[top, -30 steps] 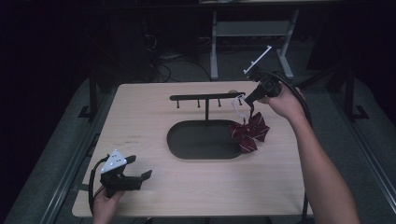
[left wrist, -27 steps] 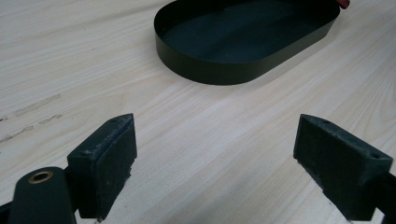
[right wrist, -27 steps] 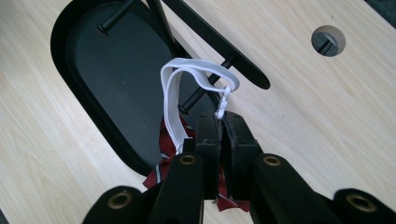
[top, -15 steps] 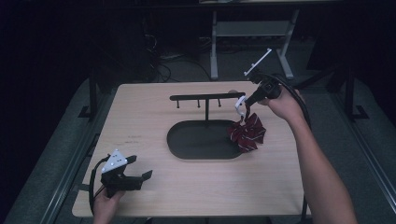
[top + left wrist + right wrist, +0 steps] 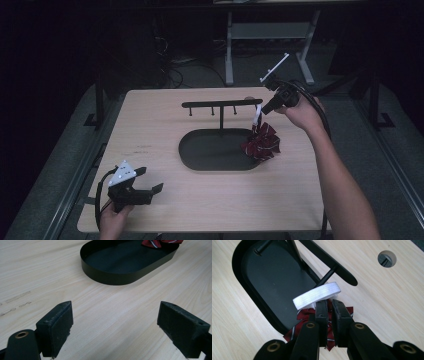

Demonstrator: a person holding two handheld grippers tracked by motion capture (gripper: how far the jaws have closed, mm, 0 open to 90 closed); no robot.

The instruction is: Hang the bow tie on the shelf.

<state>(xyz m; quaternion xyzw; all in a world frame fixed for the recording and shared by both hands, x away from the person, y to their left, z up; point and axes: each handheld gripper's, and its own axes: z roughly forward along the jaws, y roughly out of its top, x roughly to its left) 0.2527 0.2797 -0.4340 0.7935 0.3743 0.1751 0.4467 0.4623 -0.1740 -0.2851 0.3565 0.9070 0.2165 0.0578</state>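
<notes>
High view: at right of centre the right gripper is clamped on the white band of a red bow hanging over the tray's right end.

Left gripper view: the left gripper has its jaws wide apart over the table.

Right gripper view: the band loops just above nearly closed jaws.

Dim lab or studio, bare wooden table, cables on floor, metal stand legs

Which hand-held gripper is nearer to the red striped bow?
The right. The right hand-held gripper is shut on the red striped bow at its white band; the left hand-held gripper rests far away at the table's near left corner.
</notes>
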